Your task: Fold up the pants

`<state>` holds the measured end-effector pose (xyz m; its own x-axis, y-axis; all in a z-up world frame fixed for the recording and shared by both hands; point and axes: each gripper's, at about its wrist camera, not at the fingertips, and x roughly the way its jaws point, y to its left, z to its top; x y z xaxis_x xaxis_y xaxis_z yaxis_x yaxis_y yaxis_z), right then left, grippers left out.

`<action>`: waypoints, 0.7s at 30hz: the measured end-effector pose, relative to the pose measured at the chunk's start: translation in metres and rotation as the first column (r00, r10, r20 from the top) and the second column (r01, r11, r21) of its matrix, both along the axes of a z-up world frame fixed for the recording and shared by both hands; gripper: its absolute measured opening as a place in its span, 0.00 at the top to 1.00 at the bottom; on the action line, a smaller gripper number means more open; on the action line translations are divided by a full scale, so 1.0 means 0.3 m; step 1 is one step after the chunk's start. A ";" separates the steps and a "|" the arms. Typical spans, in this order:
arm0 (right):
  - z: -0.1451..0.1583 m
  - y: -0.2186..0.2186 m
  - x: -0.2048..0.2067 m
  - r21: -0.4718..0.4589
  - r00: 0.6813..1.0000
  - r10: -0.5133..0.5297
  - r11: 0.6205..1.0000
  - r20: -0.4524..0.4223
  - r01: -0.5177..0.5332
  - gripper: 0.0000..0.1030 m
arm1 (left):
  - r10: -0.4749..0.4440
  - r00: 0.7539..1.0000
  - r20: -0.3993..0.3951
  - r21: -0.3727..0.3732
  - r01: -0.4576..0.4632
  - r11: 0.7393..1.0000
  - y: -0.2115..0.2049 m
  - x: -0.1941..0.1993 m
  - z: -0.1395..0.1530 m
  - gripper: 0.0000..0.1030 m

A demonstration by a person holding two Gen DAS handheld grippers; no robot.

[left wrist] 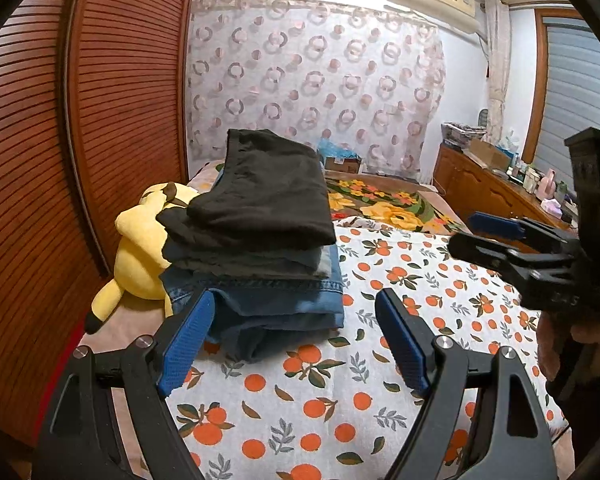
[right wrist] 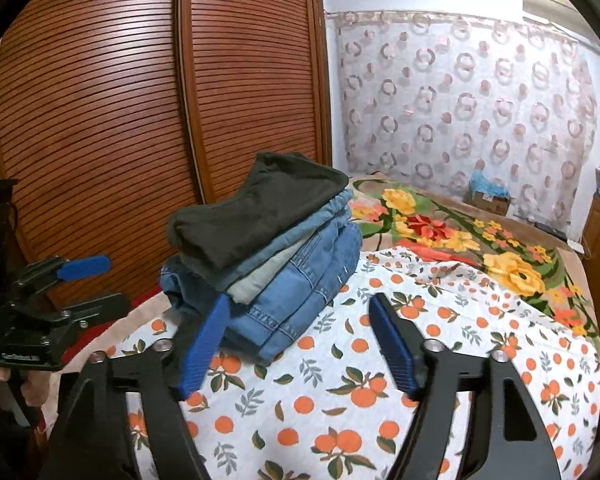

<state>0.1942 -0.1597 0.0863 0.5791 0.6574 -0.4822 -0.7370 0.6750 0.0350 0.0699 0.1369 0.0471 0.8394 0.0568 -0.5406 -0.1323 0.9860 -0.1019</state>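
I am holding both tools released and empty over the bed [left wrist: 380, 420]: my left tool [left wrist: 296, 344] is hanging with its blue pads spread wide, and my right tool [right wrist: 296, 344] is standing just as wide, nothing between the pads of either. The pants are sitting straight ahead of both tools as a stack of folded pants [right wrist: 268, 248], resting on the orange-print sheet [right wrist: 380, 400]; the near corner of the bottom denim pair [left wrist: 284, 312] is lying just beyond my left tool's left pad [left wrist: 188, 344], though I cannot tell whether it is touching. On top I am seeing a dark pair [left wrist: 268, 192], soft and limp by the look of it, likely to slump and slide off if I tug one edge. The denim below is looking thicker and heavier, stiff enough at its seams and waistband to give a firm bite. I am judging that the pile will shear layer from layer, so I would take hold low, at the folded denim edge on each side, and lift both sides together. A yellow plush toy [left wrist: 140, 248] is lying against the stack's far left side.
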 end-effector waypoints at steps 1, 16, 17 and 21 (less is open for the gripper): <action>-0.001 -0.004 -0.006 0.000 1.000 -0.004 1.000 -0.002 0.004 0.15 | -0.003 1.000 0.000 -0.001 0.003 1.000 -0.007 -0.004 0.001 0.19; -0.041 -0.078 -0.097 0.001 0.995 -0.097 0.995 0.004 0.097 0.01 | -0.055 0.998 -0.013 0.030 0.055 0.998 -0.107 -0.018 -0.015 0.19; -0.042 -0.083 -0.103 0.002 0.995 -0.101 0.995 0.005 0.101 0.01 | -0.057 0.998 -0.014 0.030 0.057 0.998 -0.113 -0.017 -0.018 0.19; -0.039 -0.110 -0.129 0.000 0.992 -0.129 0.992 0.012 0.129 0.01 | -0.069 0.997 -0.019 0.037 0.069 0.997 -0.142 -0.007 -0.026 0.19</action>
<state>0.1554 -0.1927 0.0747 0.6650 0.5765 -0.4747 -0.6440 0.7646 0.0263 0.0679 0.0944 0.0393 0.8321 0.0195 -0.5543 -0.0654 0.9959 -0.0632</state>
